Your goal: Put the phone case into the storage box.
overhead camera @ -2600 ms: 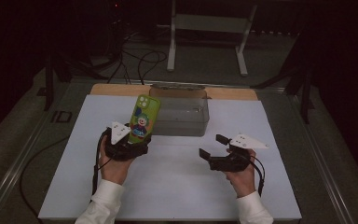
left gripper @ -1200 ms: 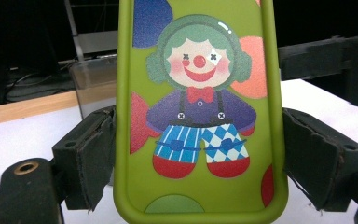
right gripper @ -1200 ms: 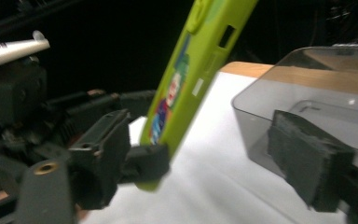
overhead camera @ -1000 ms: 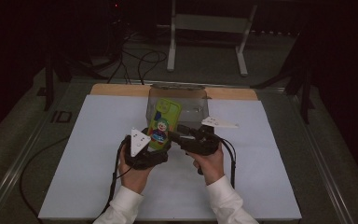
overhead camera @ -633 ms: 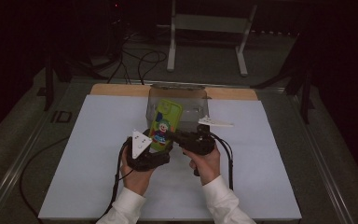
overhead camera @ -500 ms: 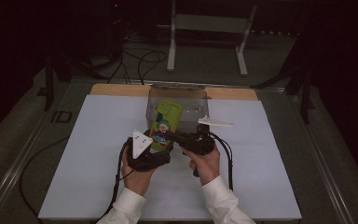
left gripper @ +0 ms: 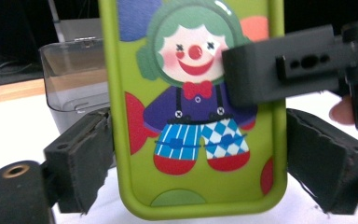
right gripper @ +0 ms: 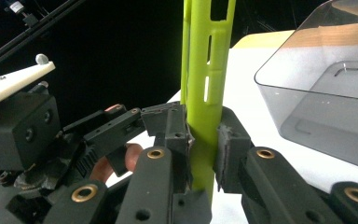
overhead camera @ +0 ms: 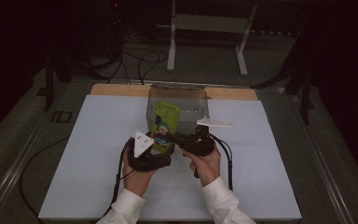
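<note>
A lime-green phone case point(overhead camera: 165, 122) with a clown picture stands upright in front of a clear plastic box point(overhead camera: 179, 100). My left gripper point(overhead camera: 161, 148) holds it from below. In the left gripper view its pads point(left gripper: 86, 158) lie against the two long sides of the case point(left gripper: 191, 93); these jaws have just been opening a little, with the case between them. My right gripper point(overhead camera: 175, 138) comes in from the right. In the right gripper view it point(right gripper: 204, 140) is shut on the case's thin edge point(right gripper: 209, 70), pinching front and back, having just closed.
A white sheet point(overhead camera: 98, 154) covers the table, with a wooden strip point(overhead camera: 116, 89) along its back edge. The clear box point(right gripper: 326, 79) stands just behind the hands. Beyond the table, on the dark floor, are a metal stand point(overhead camera: 205, 42) and cables point(overhead camera: 135, 60).
Since the earliest frame the right hand has come left to the case and the left hand has brought the case toward the middle. Over the last second both hands stay in place.
</note>
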`<state>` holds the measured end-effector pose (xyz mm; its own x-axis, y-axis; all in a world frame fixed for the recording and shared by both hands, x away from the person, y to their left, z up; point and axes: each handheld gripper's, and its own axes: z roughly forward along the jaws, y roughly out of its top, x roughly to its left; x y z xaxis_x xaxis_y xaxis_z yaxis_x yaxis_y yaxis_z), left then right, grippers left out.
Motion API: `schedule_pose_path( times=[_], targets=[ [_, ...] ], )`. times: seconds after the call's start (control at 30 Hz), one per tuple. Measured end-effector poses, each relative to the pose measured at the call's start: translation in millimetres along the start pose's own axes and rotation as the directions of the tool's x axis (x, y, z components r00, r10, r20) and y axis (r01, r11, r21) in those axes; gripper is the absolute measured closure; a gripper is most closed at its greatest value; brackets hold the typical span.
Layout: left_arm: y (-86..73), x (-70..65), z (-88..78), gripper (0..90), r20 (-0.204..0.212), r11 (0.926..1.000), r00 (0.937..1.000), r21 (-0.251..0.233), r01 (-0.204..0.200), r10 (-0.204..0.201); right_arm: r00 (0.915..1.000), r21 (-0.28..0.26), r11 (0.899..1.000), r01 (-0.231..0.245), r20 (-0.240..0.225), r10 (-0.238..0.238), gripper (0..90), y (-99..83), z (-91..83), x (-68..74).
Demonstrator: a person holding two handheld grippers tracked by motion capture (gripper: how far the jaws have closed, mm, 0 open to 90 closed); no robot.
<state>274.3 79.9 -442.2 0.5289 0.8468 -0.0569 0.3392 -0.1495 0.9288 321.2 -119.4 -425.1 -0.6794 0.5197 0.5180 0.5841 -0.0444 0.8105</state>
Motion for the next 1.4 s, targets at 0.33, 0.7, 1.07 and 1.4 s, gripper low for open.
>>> schedule_pose_path(
  times=[0.33,0.7,1.07,1.4],
  targets=[
    [-0.6,5.6,-8.6,0.0,-0.015,0.9956,0.9958,0.025,-0.090,0.091,0.9998,0.002,1.000,0.016,0.014,-0.016,78.2,0.3,-1.4,-0.2],
    [-2.0,28.4,-27.4,0.0,-0.033,0.9952,0.9946,0.002,-0.098,0.098,0.9992,0.006,1.000,0.027,0.028,-0.027,78.2,2.0,-4.8,-1.1],
    [-5.9,48.2,-41.2,0.0,-0.030,0.9909,0.9906,0.021,-0.133,0.133,0.9985,0.016,0.999,0.030,0.044,-0.031,78.2,3.2,-7.6,-0.6],
    [-23.0,67.5,-55.5,0.0,-0.063,0.9888,0.9872,0.040,-0.144,0.146,0.9954,0.031,0.998,0.056,0.075,-0.059,78.2,9.7,-12.9,2.9]
  ],
)
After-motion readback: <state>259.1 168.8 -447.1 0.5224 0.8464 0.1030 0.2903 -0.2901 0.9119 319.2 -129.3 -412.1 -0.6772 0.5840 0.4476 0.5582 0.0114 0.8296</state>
